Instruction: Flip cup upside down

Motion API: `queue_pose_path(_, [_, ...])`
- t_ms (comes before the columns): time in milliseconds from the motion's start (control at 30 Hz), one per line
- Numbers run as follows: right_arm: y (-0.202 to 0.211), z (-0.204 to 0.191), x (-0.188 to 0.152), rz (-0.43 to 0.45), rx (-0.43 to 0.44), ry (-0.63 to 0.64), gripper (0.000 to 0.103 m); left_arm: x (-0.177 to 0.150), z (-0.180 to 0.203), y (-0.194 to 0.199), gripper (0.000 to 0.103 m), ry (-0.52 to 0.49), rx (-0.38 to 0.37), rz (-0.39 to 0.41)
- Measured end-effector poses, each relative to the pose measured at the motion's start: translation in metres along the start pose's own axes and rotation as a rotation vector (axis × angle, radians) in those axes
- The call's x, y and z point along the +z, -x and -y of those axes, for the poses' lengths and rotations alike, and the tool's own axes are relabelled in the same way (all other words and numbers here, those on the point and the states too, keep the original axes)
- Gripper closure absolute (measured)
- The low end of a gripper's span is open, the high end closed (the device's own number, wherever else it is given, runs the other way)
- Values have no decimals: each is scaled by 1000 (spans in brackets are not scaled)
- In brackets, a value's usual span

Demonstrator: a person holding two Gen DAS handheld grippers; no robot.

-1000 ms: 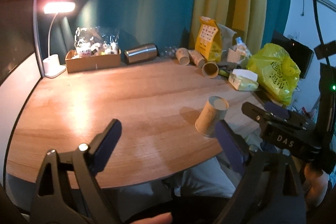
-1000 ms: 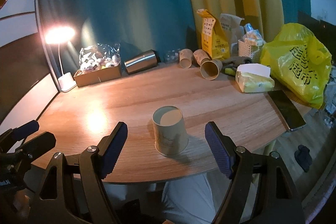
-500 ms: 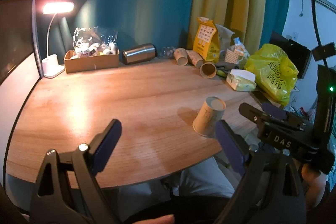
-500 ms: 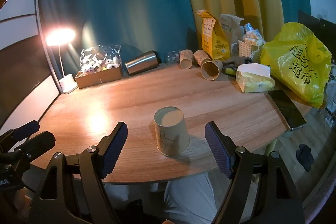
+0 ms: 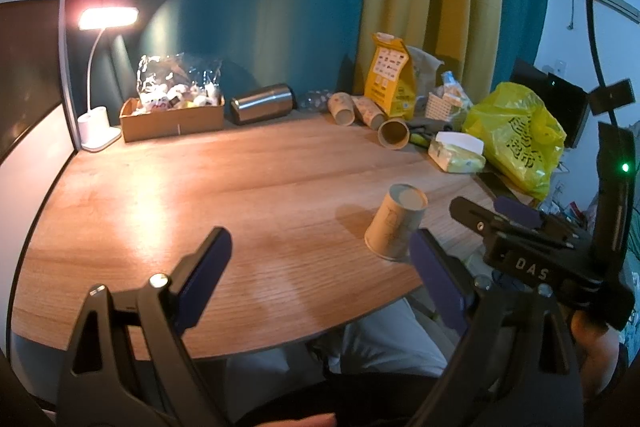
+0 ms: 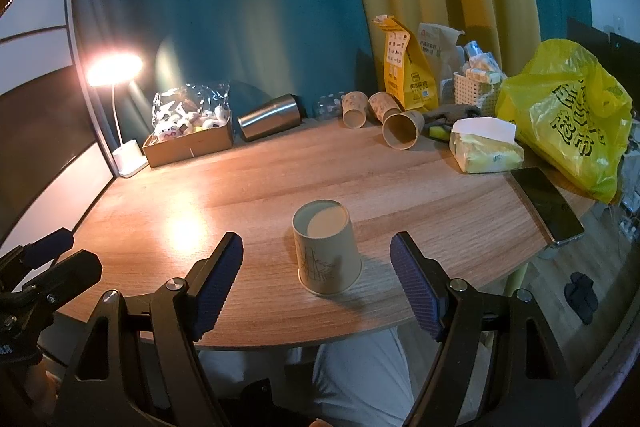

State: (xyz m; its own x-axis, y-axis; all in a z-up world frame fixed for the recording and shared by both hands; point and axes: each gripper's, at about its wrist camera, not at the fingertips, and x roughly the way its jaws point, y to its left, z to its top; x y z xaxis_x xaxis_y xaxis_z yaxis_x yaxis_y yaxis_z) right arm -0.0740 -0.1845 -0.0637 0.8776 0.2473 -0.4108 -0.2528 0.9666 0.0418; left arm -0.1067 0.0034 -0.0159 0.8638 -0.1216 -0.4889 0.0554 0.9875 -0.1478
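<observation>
A beige paper cup [image 6: 326, 253] stands upside down, base up, on the wooden table [image 6: 248, 195] near its front edge. It also shows in the left wrist view [image 5: 396, 223]. My right gripper [image 6: 318, 283] is open and empty, just in front of the cup, with the jaws wide to either side and not touching it. My left gripper [image 5: 320, 281] is open and empty, low at the table's front edge, to the left of the cup. The right gripper's body [image 5: 532, 247] shows at the right in the left wrist view.
At the back stand a lit desk lamp [image 6: 120, 115], a cardboard box [image 6: 188, 145] of wrapped items, a steel tumbler [image 6: 270, 117] on its side, three paper cups [image 6: 400, 131] on their sides, a yellow pouch [image 6: 404, 71], tissues [image 6: 486, 151], a yellow bag [image 6: 568, 115] and a phone [image 6: 546, 203].
Both grippers have drawn back slightly toward the table's front edge. The cup has stayed upside down in the same spot.
</observation>
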Motion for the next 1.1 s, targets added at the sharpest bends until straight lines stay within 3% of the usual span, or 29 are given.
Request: queue_pose_path(1100, [0, 0, -1, -5, 2, -5, 24, 2, -3, -2, 11, -1, 12, 1])
